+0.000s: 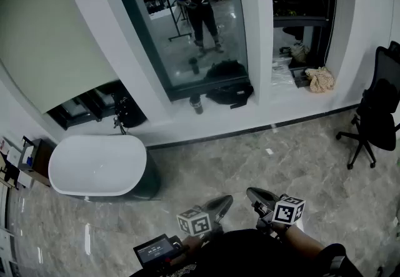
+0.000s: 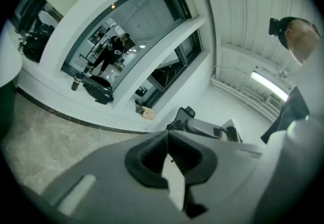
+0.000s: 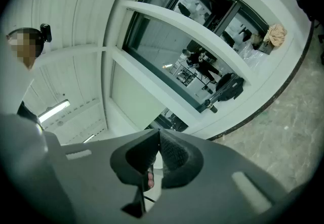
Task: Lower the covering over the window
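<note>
A pale roller blind (image 1: 56, 38) hangs partway down over the far-left window, with dark glass showing below it. The middle window (image 1: 187, 19) is bare and reflects a standing person. Both grippers are low in the head view, far from the windows. My left gripper (image 1: 222, 202) and my right gripper (image 1: 253, 194) point toward the wall, side by side. In the left gripper view the jaws (image 2: 167, 134) meet with nothing between them. The right gripper view shows its jaws (image 3: 158, 132) touching too, with the blind (image 3: 136, 96) beyond them.
A white oval tub (image 1: 97, 166) stands on the floor under the left window. A black bag (image 1: 228, 91) and a bottle (image 1: 196, 104) lie on the sill, with a beige cloth (image 1: 320, 79) further right. A black office chair (image 1: 375, 113) stands at the right.
</note>
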`<control>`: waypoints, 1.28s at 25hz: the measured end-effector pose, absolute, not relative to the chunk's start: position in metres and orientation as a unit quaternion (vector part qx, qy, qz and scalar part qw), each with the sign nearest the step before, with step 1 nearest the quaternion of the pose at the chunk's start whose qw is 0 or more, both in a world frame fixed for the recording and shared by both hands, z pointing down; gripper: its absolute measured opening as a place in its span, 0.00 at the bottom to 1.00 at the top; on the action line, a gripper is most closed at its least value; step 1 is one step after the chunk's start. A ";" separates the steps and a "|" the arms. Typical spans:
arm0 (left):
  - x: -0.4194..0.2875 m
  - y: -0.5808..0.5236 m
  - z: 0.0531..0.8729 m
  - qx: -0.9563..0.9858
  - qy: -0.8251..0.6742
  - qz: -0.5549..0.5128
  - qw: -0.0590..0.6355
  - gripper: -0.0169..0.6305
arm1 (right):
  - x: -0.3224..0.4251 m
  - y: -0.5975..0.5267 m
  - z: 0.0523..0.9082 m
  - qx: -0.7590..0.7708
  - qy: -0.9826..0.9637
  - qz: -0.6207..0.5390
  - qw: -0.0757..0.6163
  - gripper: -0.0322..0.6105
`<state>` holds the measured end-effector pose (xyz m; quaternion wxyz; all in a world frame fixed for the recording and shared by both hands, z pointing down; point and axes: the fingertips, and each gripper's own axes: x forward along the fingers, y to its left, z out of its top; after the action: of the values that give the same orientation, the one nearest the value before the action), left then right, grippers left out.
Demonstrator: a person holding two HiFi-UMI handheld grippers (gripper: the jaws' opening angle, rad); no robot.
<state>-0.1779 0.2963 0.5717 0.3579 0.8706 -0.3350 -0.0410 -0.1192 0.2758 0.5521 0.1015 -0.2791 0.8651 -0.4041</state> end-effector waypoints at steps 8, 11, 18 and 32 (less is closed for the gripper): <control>-0.173 0.296 0.572 0.871 -0.334 -0.042 0.358 0.03 | -0.114 0.276 0.553 -0.280 0.866 -0.402 0.102 0.06; -0.171 0.295 0.572 0.870 -0.335 -0.042 0.358 0.03 | -0.112 0.276 0.552 -0.279 0.867 -0.400 0.101 0.06; -0.146 0.292 0.577 0.869 -0.330 -0.042 0.365 0.03 | -0.086 0.273 0.550 -0.284 0.864 -0.399 0.117 0.06; -0.031 0.270 0.585 0.875 -0.311 -0.028 0.370 0.03 | 0.032 0.248 0.561 -0.312 0.849 -0.408 0.123 0.06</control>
<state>-0.0306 0.2701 0.5846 0.3699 0.8752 -0.3105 -0.0281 0.0318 0.2482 0.5615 0.1226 -0.3125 0.8492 -0.4078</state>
